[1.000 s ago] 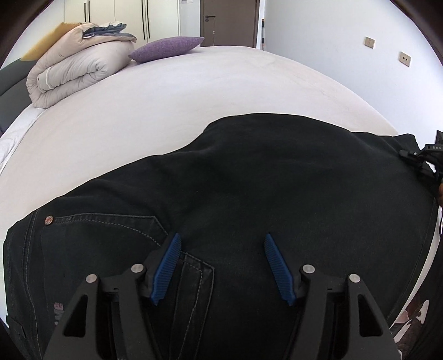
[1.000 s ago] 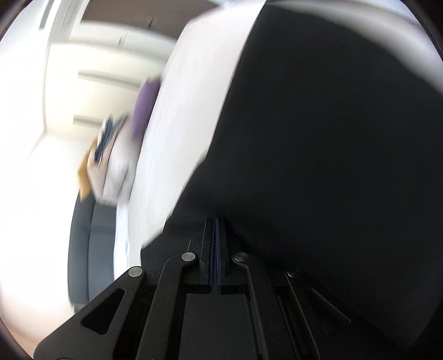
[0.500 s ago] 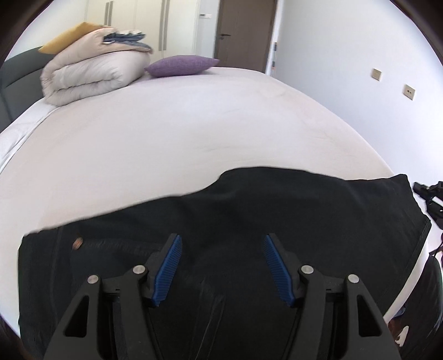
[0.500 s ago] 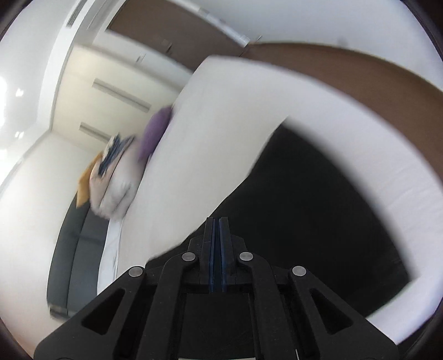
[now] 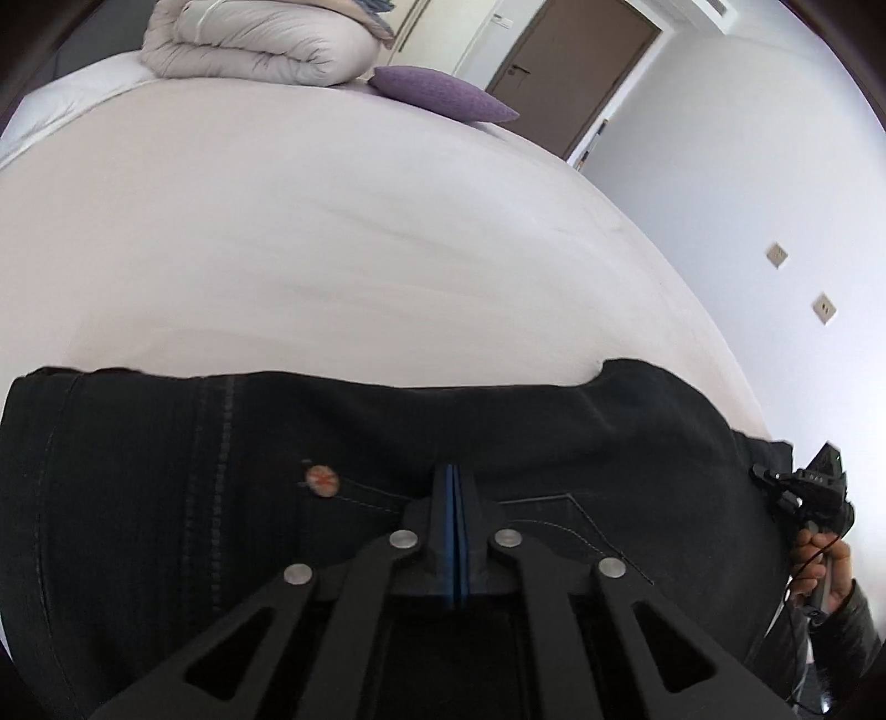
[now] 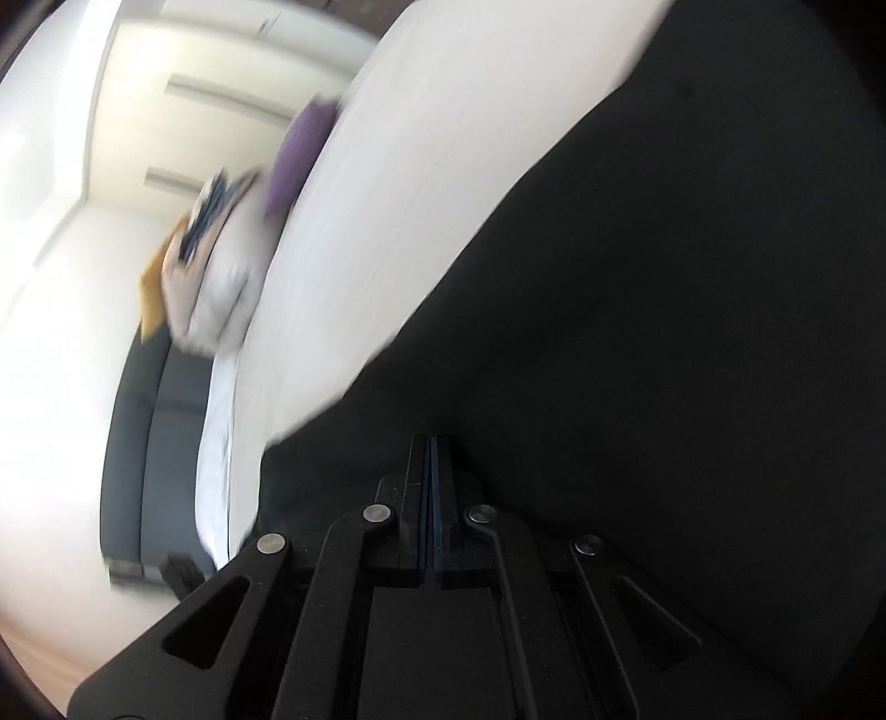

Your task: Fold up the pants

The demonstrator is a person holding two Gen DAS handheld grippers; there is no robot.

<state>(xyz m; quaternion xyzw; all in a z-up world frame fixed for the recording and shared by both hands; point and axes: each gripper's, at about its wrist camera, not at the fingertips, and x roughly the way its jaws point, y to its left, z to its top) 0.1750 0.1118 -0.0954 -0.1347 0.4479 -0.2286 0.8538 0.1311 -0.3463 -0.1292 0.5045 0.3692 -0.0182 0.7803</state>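
Black denim pants with pale topstitching (image 5: pixel 166 498) lay on the white bedsheet (image 5: pixel 332 232), along the near edge of the bed, well apart from the rolled beige duvet (image 5: pixel 260 50) and purple cushion (image 5: pixel 443 99) at the far end.

Left gripper (image 5: pixel 454 487) had its blue pads pressed together, with the tips right at the fabric near the copper rivet (image 5: pixel 322 479) and the curved pocket seam. Judged clenched on a pinch of denim there; the pinch itself wasn't clearly visible, so treat that as likely, not confirmed.

Right gripper (image 6: pixel 431 459) was also clenched, pads together. Its view was motion-blurred and tilted, and black cloth filled most of it. The tips sat against the dark fabric, so it was probably gripping the pants too, but I couldn't tell for sure. In the left view the right gripper showed at the far right edge of the garment, held by the person's hand (image 5: pixel 825 565).

Progress, judged:
- The pants read as a compact, wide block with a straight far edge, so at least one fold looked done.
- Both grippers at opposite ends suggested another fold or a reposition underway.
- Left: finish that fold, flatten, release both.
- Layer count wasn't visible, so the remaining folds are unknown.
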